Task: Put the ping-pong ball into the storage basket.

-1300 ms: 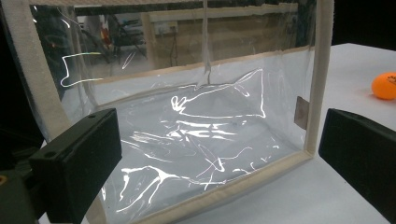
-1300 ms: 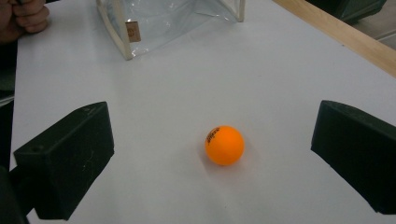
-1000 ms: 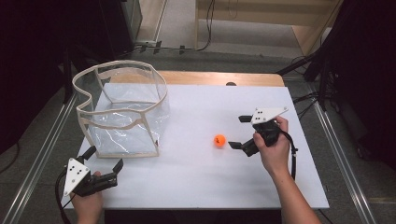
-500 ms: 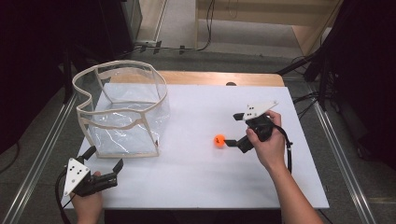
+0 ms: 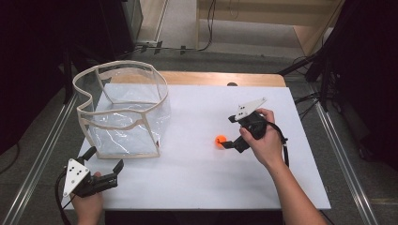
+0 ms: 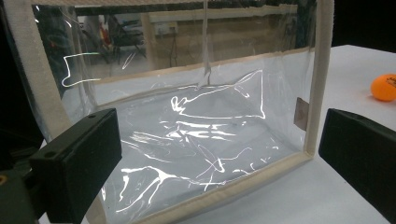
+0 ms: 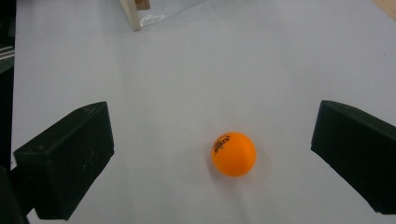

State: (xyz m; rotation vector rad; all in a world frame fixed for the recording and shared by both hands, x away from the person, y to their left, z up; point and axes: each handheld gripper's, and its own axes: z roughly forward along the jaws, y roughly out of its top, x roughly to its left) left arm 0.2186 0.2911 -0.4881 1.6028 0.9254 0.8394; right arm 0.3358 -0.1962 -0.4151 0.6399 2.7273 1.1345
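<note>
A small orange ball (image 5: 219, 139) lies on the white table (image 5: 197, 187), right of centre. My right gripper (image 5: 228, 132) is open just to the ball's right, one jaw on each side of it. In the right gripper view the ball (image 7: 233, 153) rests between the wide-apart jaws of that gripper (image 7: 211, 128), touching neither. A clear plastic bag (image 5: 123, 112) with beige trim stands upright and open-topped at the left. My left gripper (image 5: 104, 159) is open near the front left edge, facing the bag's front wall (image 6: 201, 121), with nothing between its jaws.
The bag's lower corner (image 7: 134, 14) shows beyond the ball in the right gripper view. From the left gripper view the ball (image 6: 384, 87) sits far right. A wooden strip (image 5: 220, 78) runs along the table's far edge. Metal rails flank both sides.
My right gripper has moved left and down toward the ball, so the ball now lies between its open jaws. The left gripper, bag and ball have stayed put.
</note>
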